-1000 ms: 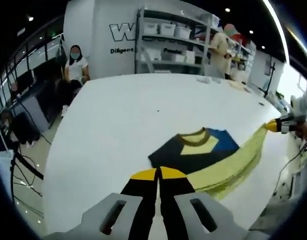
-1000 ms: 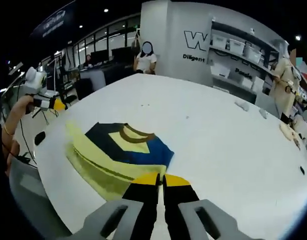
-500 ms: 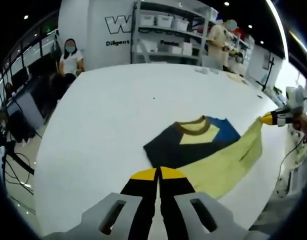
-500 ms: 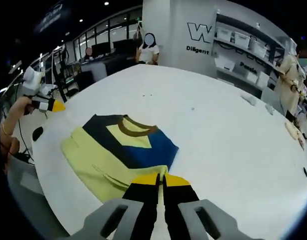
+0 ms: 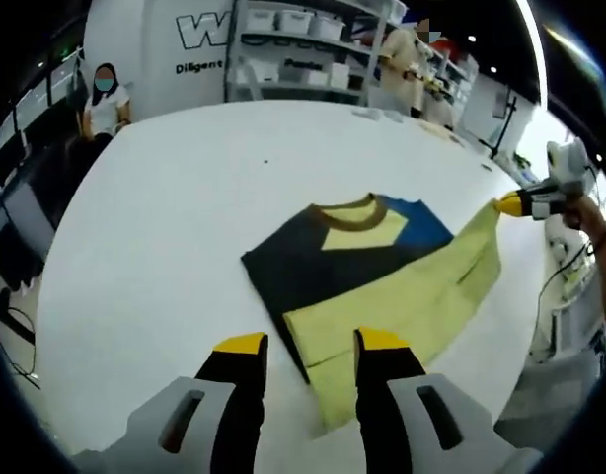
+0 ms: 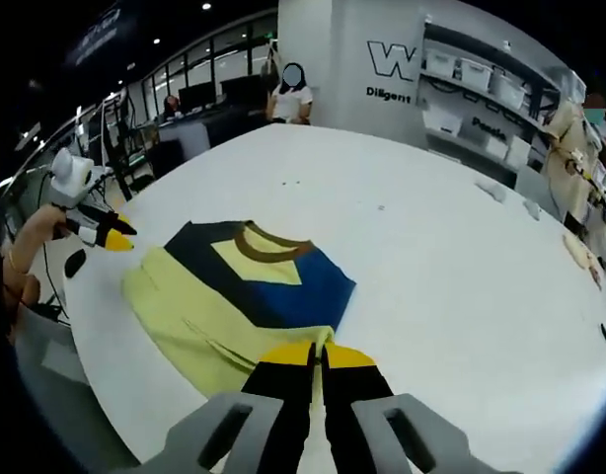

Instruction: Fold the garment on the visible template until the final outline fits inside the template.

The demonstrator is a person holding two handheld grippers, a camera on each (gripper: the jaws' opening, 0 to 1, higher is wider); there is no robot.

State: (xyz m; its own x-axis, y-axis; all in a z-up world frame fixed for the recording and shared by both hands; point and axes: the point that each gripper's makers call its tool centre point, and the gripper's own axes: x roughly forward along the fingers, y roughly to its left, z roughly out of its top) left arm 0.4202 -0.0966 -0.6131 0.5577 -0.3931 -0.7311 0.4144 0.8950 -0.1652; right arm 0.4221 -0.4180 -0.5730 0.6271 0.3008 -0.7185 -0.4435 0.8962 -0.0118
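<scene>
1. A broad white table (image 5: 185, 207) fills the middle of both views, with shelving (image 5: 303, 44) holding white bins along the far wall and a large "W" sign at the upper left of the left gripper view.
2. At the bottom centre of the left gripper view, the left gripper (image 5: 311, 343) has its yellow-tipped jaws spread apart, with a corner of the garment's yellow cloth lying between them.
3. At the bottom centre of the right gripper view, the right gripper (image 6: 318, 352) has its jaws pressed together on the near edge of the garment.
4. The garment (image 5: 372, 267) lies flat on the table at the centre of the left gripper view: a yellow lower part nearest, then dark navy, a blue panel at the right, and a brown collar around a yellow patch farthest away.
5. In the right gripper view the garment (image 6: 239, 291) sits at centre left, its yellow part stretching towards the lower left.
6. No template outline can be made out on the table.
7. A seated person (image 6: 289, 99) is at the far edge, upper centre of the right gripper view.
</scene>
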